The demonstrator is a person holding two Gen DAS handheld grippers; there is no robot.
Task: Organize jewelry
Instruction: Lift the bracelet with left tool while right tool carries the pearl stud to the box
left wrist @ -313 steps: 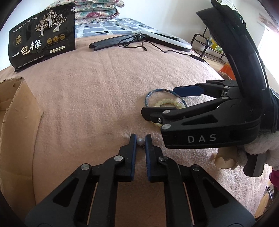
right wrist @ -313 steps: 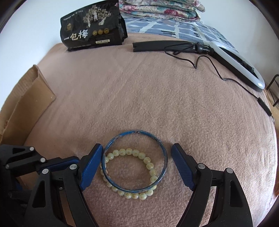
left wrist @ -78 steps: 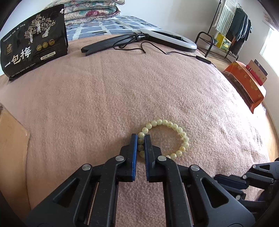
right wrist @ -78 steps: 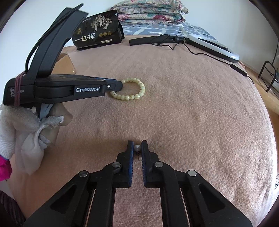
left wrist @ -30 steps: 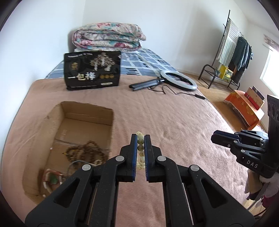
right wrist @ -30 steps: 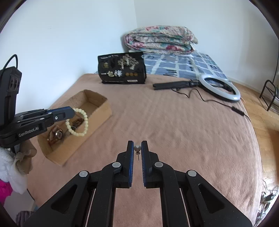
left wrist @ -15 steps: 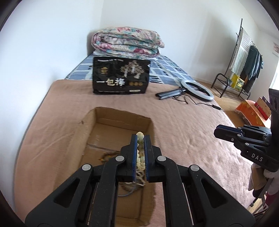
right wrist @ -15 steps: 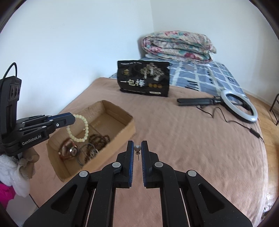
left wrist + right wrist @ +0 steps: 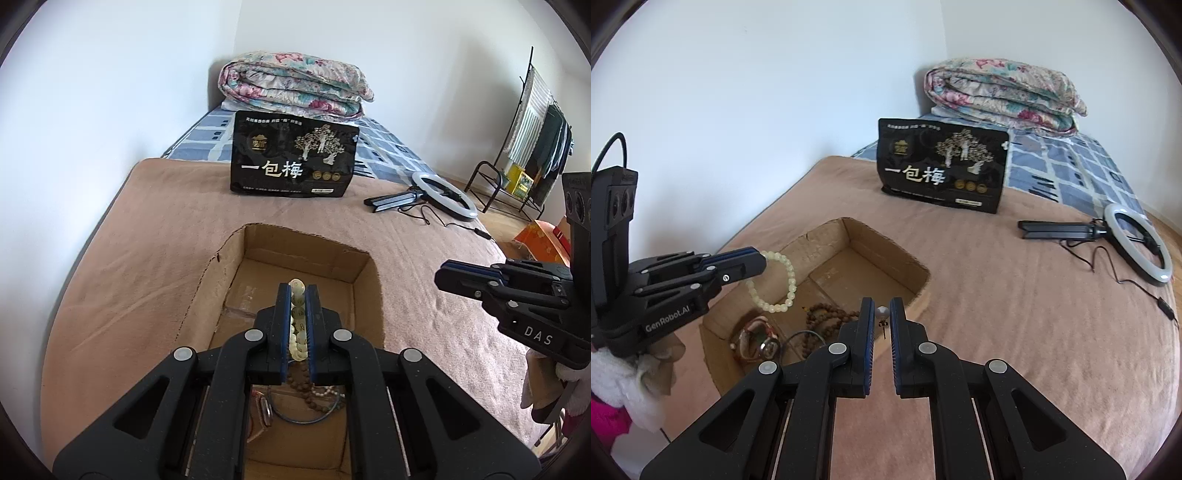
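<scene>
My left gripper is shut on a pale green bead bracelet and holds it in the air above an open cardboard box; in the right wrist view the bracelet hangs from that gripper over the box. My right gripper is shut on a small pearl earring, just right of the box; it also shows in the left wrist view. The box holds brown bead strings, a blue bangle and other pieces.
The box sits on a pink blanket on a bed beside a white wall. A black snack bag stands behind the box. A ring light with a cable lies at the right. Folded quilts lie at the back.
Both grippers have moved left toward the box. The left one now holds the bracelet over the box's middle; the right one with the earring is closer to the box's right rim.
</scene>
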